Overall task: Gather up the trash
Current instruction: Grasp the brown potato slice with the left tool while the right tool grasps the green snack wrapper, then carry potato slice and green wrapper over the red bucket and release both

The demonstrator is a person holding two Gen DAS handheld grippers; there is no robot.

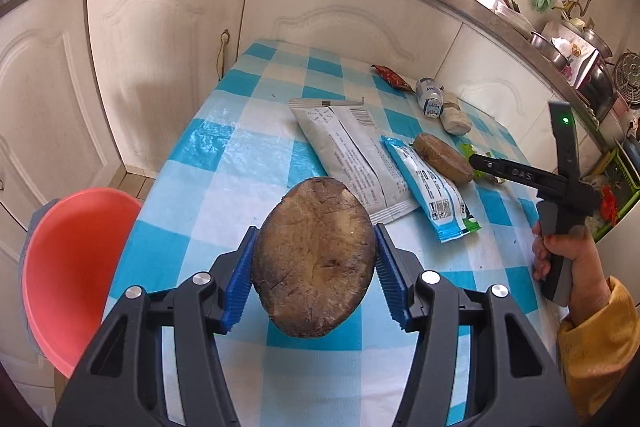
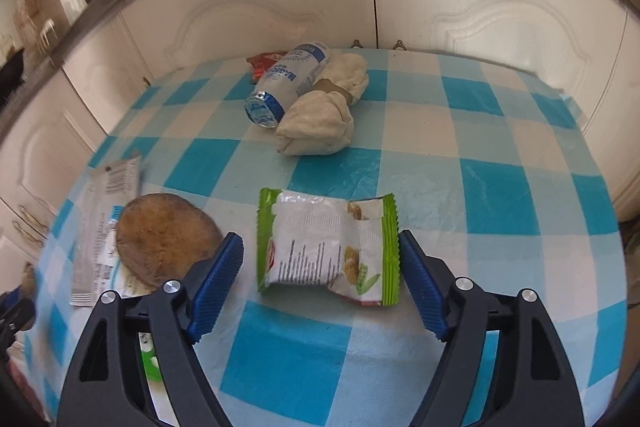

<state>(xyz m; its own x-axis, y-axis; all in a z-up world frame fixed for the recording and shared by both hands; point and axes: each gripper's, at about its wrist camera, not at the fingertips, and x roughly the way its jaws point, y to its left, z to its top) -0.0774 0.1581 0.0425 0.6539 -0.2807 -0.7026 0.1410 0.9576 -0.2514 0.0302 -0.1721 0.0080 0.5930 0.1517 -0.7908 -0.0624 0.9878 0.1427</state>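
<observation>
My left gripper (image 1: 316, 230) is shut on a round brown slab of spoiled food (image 1: 314, 259), held on edge above the blue checked tablecloth (image 1: 224, 155). A salmon-red bin (image 1: 76, 267) stands low at the table's left side. My right gripper (image 2: 320, 238) is open just above the cloth, and a crumpled green and white snack wrapper (image 2: 328, 247) lies flat between its blue pads. The wrapper's right edge is close to the right pad. The left wrist view shows the right gripper (image 1: 474, 161) from the side, in a hand with a yellow sleeve.
A second brown slab (image 2: 164, 239) lies left of the right gripper, partly on a grey packet (image 1: 348, 155) and a blue and white packet (image 1: 432, 195). Farther back are a small bottle (image 2: 288, 83), a tied cloth bundle (image 2: 324, 115) and a red wrapper (image 2: 260, 61). White cabinets stand behind the table.
</observation>
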